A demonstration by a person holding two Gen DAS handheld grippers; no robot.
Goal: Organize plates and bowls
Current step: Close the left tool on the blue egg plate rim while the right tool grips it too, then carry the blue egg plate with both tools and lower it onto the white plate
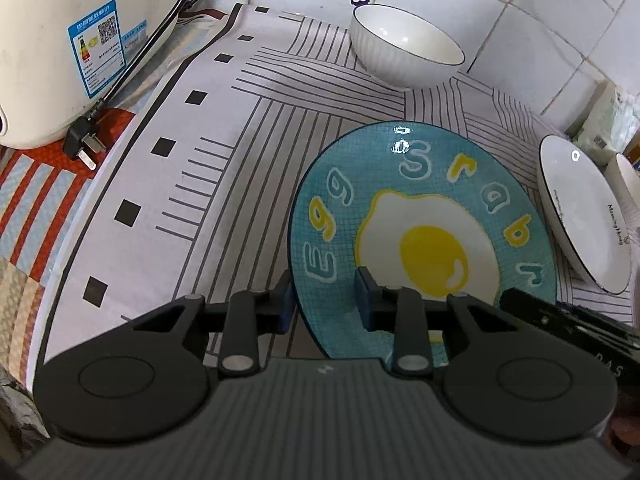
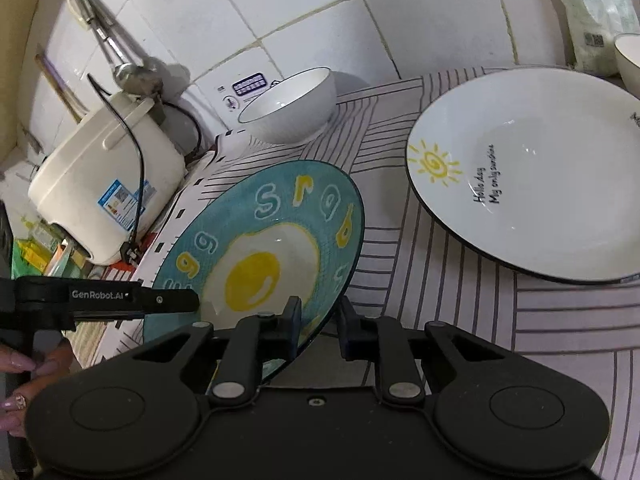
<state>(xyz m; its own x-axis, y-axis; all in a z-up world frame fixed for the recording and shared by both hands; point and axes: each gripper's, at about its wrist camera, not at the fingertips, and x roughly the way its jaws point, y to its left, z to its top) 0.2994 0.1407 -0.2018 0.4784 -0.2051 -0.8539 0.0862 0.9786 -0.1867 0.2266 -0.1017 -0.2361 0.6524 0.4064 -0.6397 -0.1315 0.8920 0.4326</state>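
Glazed ceramic, rigid and brittle: the blue egg plate [image 1: 420, 216] sits between the two tools, over the striped cloth [image 1: 240, 160], its rim straddled from opposite sides. The left gripper [image 1: 326, 300] has one pad outside the rim and one on the printed face, with a visible gap, so it brackets the rim without clamping; the right gripper [image 2: 318, 322] stands the same way at the near right edge, fingers apart around the rim. The plate appears tilted (whether any edge touches the cloth cannot be told). Judged moderately heavy, slick and chip-prone, it is best pinched at the rim, on opposite sides. A white sun plate [image 2: 532, 176] lies just beside it to the right; a white bowl [image 1: 406, 46] stands behind, near the tiled wall.
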